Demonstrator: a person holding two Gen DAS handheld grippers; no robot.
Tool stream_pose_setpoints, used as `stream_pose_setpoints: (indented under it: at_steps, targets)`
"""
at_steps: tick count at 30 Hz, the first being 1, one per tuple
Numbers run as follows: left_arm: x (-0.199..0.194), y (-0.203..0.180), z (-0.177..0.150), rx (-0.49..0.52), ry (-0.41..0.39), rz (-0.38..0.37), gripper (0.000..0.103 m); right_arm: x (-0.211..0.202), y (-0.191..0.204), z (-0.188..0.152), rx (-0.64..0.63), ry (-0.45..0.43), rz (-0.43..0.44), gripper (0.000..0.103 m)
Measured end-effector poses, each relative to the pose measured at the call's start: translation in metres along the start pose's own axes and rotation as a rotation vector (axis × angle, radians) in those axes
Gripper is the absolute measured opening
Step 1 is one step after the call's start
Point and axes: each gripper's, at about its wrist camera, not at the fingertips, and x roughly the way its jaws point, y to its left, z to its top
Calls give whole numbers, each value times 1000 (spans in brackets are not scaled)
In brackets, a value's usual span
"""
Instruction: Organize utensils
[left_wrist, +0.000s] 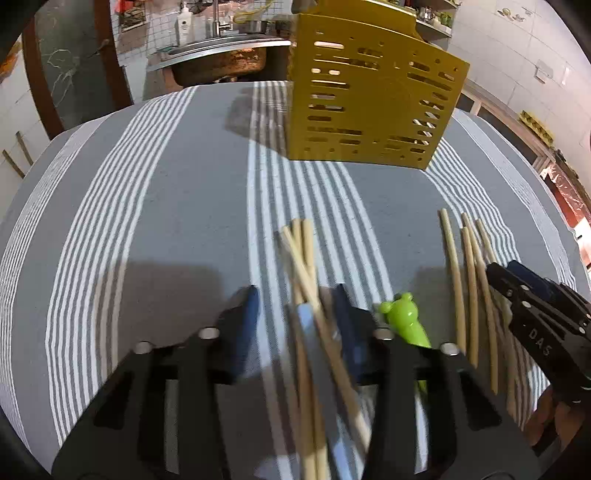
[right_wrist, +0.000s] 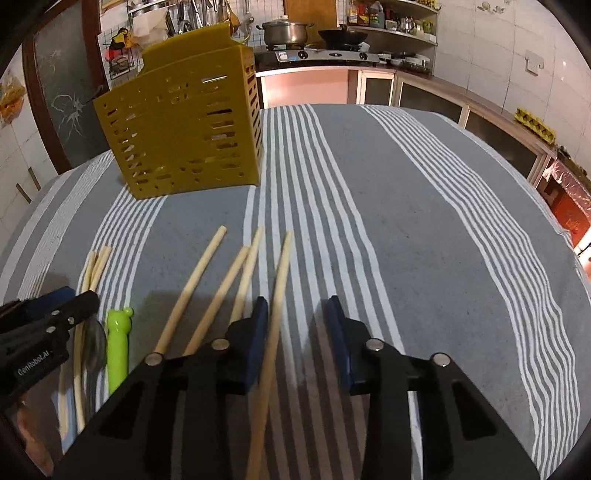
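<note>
A perforated yellow utensil holder stands upright at the far side of the table. My left gripper is open low over the cloth, with a crossed bundle of wooden chopsticks between its fingers, close to the right finger. A green frog-topped utensil lies just right of it. My right gripper is open too, straddling one chopstick that lies against its left finger. Several more chopsticks lie to that finger's left.
A grey cloth with white stripes covers the table, which drops off at the far and right edges. Behind it are a sink, a stove with a pot and shelves. A dark spoon bowl lies by the green utensil.
</note>
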Motion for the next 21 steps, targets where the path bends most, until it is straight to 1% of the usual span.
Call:
stream_pose_setpoints:
  at_steps: [2, 4, 5, 6, 7, 8, 10, 11, 16, 21]
  targets:
    - [2, -1, 4, -1, 11, -11, 24, 4, 2, 4, 2, 15, -2, 32]
    - [5, -1, 6, -7, 18, -15, 22, 7, 2, 6, 14, 26, -2, 31]
    - [6, -2, 7, -9, 19, -17, 21, 8, 2, 7, 21, 30, 1, 30]
    - [7, -2, 8, -12, 21, -20, 16, 9, 2, 8, 24, 32, 4, 28]
    - [8, -1, 9, -16, 23, -22, 14, 10, 2, 9, 26, 33, 7, 23]
    - [9, 0, 10, -22, 26, -29, 12, 11, 1, 9, 32, 33, 10, 16]
    - [11, 1, 12, -32, 29, -36, 11, 12, 1, 10, 45, 33, 26, 9]
    - [11, 1, 13, -35, 29, -39, 11, 12, 1, 11, 49, 31, 30, 7]
    - [11, 3, 15, -50, 11, -50, 11, 7, -2, 9, 69, 8, 59, 6]
    - [-4, 7, 15, -61, -38, -71, 11, -13, -8, 9, 95, -58, 83, 6]
